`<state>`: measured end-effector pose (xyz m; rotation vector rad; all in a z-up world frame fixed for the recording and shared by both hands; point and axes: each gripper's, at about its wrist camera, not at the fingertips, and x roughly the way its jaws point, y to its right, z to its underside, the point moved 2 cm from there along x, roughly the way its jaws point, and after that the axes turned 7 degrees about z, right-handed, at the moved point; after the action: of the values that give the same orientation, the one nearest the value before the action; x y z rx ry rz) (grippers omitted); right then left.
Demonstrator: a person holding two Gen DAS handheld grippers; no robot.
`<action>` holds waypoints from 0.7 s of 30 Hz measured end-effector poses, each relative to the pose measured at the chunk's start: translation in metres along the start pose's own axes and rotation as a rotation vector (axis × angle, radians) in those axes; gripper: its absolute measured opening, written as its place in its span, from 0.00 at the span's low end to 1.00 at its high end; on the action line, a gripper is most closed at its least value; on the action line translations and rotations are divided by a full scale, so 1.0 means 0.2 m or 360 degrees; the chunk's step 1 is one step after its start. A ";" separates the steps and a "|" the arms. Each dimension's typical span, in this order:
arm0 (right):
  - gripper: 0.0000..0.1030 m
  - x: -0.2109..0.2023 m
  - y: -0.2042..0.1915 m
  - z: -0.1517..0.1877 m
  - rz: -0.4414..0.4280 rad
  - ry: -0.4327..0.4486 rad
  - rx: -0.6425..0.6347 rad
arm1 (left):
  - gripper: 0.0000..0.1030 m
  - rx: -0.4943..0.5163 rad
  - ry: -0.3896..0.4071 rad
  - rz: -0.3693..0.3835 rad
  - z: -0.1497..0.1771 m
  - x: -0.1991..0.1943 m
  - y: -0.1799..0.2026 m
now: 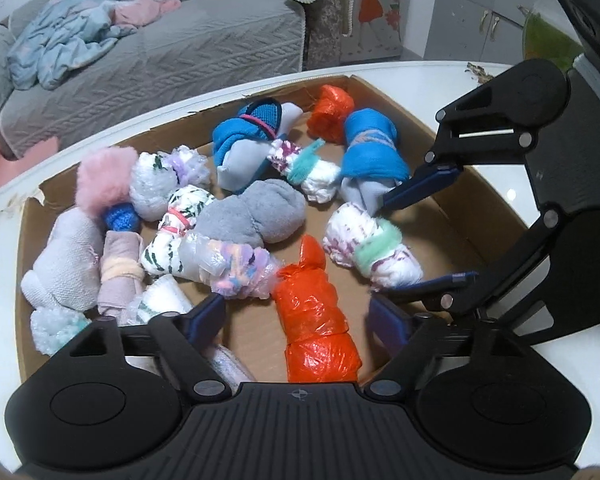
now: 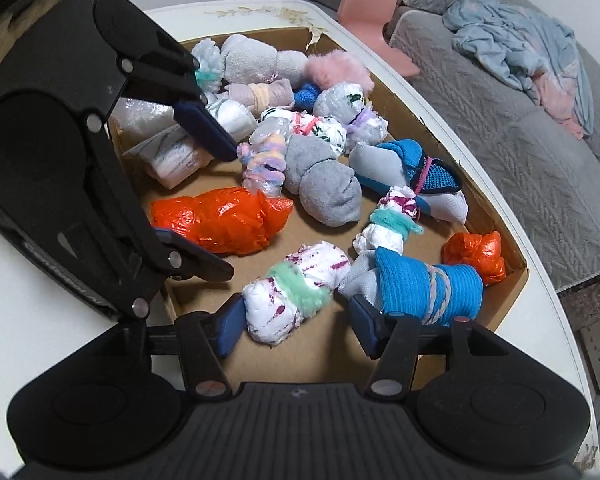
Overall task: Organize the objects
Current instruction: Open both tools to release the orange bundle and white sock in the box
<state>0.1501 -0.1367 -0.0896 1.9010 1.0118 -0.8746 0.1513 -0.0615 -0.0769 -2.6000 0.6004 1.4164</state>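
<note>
An open cardboard box (image 1: 180, 136) (image 2: 512, 280) on the table holds several rolled socks and tied bags. A long orange bag bundle (image 1: 312, 320) (image 2: 220, 220) lies on the box floor between the fingers of my left gripper (image 1: 296, 312) (image 2: 228, 211), which is open and clear of it on both sides. A white bundle with a green band (image 1: 372, 248) (image 2: 288, 300) lies between the fingers of my right gripper (image 1: 380, 246) (image 2: 298, 328). That gripper is open: one pad sits against the bundle's end and the other stands apart from it, beside a blue sock roll (image 1: 372, 152) (image 2: 428, 284).
Also in the box are a grey sock roll (image 1: 256, 216) (image 2: 324, 184), a pink fluffy roll (image 1: 104, 176) (image 2: 336, 68) and a small orange bag (image 1: 330, 112) (image 2: 474, 256). The box stands on a white table (image 1: 420, 80) (image 2: 60, 340). Beyond it are a grey sofa (image 1: 140, 60) (image 2: 500, 120) and a pink chair (image 2: 370, 4).
</note>
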 end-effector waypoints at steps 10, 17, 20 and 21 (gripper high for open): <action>0.77 -0.06 -0.01 -0.01 0.0032 -0.0003 0.0007 | 0.96 -0.0044 0.0055 0.0013 -0.01 -0.09 0.00; 0.79 -0.14 -0.02 -0.01 0.0050 0.0061 0.0076 | 0.99 -0.0152 0.0118 -0.0005 0.01 -0.17 0.00; 0.86 -0.16 -0.02 -0.01 0.0080 0.0068 0.0119 | 1.00 -0.0221 0.0133 -0.0021 0.02 -0.20 -0.01; 0.90 -0.17 -0.02 -0.01 0.0072 0.0075 0.0133 | 1.00 -0.0249 0.0139 -0.0040 0.03 -0.21 -0.02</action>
<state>0.1318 -0.1451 -0.0620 2.0156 0.9699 -0.8614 0.1286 -0.0452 -0.0458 -2.7923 0.4836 1.4017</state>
